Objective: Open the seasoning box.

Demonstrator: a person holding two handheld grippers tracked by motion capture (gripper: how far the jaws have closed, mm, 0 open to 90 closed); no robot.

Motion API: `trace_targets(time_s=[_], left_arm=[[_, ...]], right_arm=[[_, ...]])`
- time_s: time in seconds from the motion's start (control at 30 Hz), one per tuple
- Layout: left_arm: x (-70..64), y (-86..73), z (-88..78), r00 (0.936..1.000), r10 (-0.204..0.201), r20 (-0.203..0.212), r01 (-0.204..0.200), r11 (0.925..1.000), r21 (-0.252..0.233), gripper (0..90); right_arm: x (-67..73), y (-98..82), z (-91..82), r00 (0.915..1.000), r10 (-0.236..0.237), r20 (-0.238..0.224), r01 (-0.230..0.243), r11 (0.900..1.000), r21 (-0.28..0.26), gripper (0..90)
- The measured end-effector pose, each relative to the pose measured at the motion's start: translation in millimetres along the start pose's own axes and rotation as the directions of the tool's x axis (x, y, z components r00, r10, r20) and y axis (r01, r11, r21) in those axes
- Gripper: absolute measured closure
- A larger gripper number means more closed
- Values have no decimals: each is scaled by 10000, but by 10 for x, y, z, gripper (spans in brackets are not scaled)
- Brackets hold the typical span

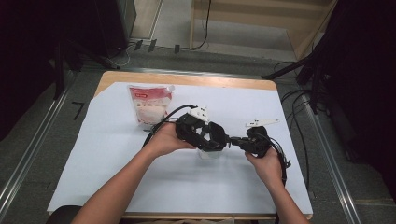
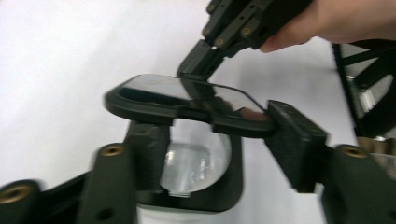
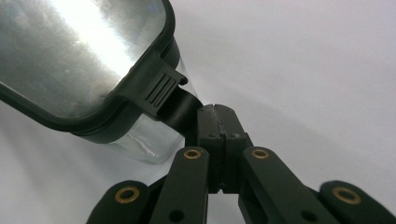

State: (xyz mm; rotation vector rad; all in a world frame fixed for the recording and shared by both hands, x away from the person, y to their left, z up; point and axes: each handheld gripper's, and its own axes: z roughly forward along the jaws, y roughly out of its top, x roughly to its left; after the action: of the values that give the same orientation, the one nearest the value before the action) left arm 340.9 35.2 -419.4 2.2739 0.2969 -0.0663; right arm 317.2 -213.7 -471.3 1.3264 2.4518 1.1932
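Clear container [image 1: 208,154] sits at the centre of the high view on the white table cover [image 1: 116,154], mostly hidden under the left gripper [image 1: 219,140]. It carries a black-rimmed lid [image 2: 187,100] with a clear panel and a side latch tab [image 3: 161,88]. Contents cannot be told; through the wall only glare and the white cover show. A red-and-white pouch [image 1: 150,103] lies flat in the upper left of the cover, well apart from the grippers; its contents are not readable.

The left gripper view shows the lid from the side, slightly tilted, with the clear body [image 2: 196,163] below it between that gripper's own jaws. The jaws stand on either side of the container with one pad against the lid rim at right; a firm grasp cannot be confirmed. The right gripper [image 2: 205,65] enters from the upper right of that view, its tips down on the lid.

The right gripper view shows the lid's panel [image 3: 79,51] in the upper left, and its jaws pressed together, clenched on the black tab hanging below the latch.

In the high view both forearms rise from the bottom edge; the left hand [image 1: 163,139] wraps its gripper from the left, the right hand [image 1: 266,163] holds its gripper level, pointing left.
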Motion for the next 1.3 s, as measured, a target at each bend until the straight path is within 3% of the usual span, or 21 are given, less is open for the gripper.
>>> trace_targets(time_s=[0.27, 0.63, 1.0, 1.17, 1.3], left_arm=[[-15, 64, 1, 9990, -200, 395, 196, 9998, 94, 571], [-39, 176, 5, 9952, 24, 976, -69, 9989, 460, 754], [-36, 348, 116, 9928, 59, 1192, -101, 9993, 348, 787], [-31, 393, 166, 9920, 324, 1221, -373, 9986, 383, 788], [-21, 419, 212, 9907, 185, 1348, -236, 9991, 365, 786]], right_arm=[[-6, -8, -10, 9999, -39, -92, 39, 10000, 15, 900], [-9, -13, -18, 9998, -10, -188, 9, 10000, -15, 900], [-4, -28, -23, 9998, 60, -171, -60, 10000, -4, 900], [7, -34, -21, 9999, 116, -127, -116, 9999, -7, 900], [17, -40, -19, 10000, 84, -29, -84, 10000, 14, 900]])
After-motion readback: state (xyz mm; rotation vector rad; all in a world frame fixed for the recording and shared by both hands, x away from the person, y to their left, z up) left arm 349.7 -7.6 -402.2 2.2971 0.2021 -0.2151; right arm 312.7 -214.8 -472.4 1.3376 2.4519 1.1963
